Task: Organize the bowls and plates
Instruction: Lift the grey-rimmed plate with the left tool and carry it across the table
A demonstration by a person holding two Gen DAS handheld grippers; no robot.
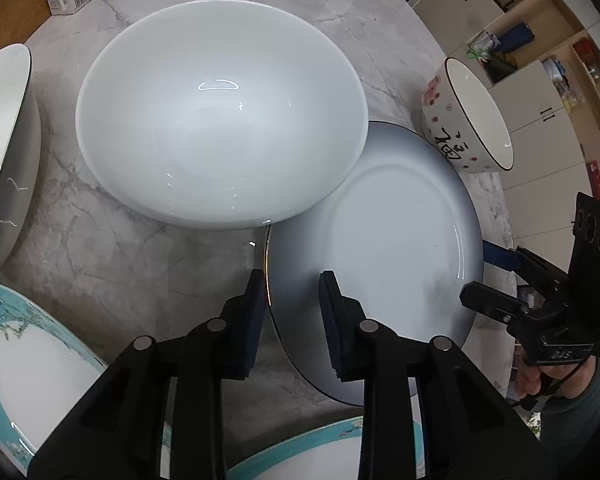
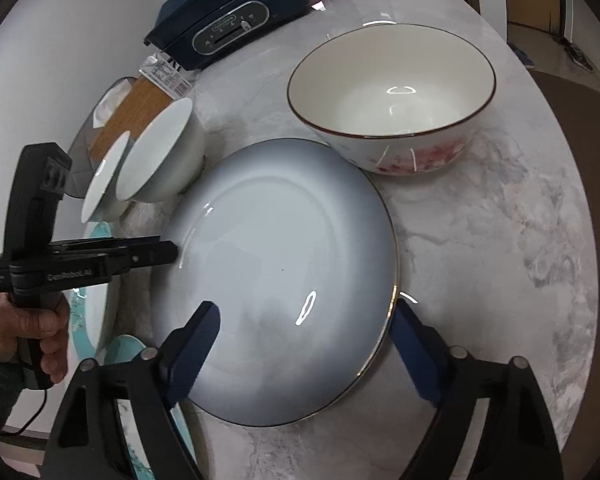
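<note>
A: What fills the scene, biggest thing first?

B: A marble desk (image 2: 500, 240). At its centre lies a grey plate (image 2: 284, 272) with a thin dark rim. At its 11 o'clock sits a plain white bowl (image 1: 220, 112), its edge overlapping the plate's rim in the left wrist view (touching or not, I cannot tell). At 1 o'clock stands a floral bowl (image 2: 392, 96), just beside the plate. Teal-rimmed plates (image 1: 32, 344) wait at 7 o'clock.

A: And the tools?

B: The left tool (image 1: 294, 320) straddles the plate's 9 o'clock rim, one pad outside, one over the plate, drawn close together; whether they actually press the rim I cannot tell. The right tool (image 2: 304, 344) stands wide apart around the 4 o'clock rim, its pads clear of the plate on both sides.

A: Which step is this?

B: I judge it a two-handed pickup of the grey plate, grip not yet complete. Next, the right tool should clamp, then both lift level, clearing the white bowl's edge.
</note>
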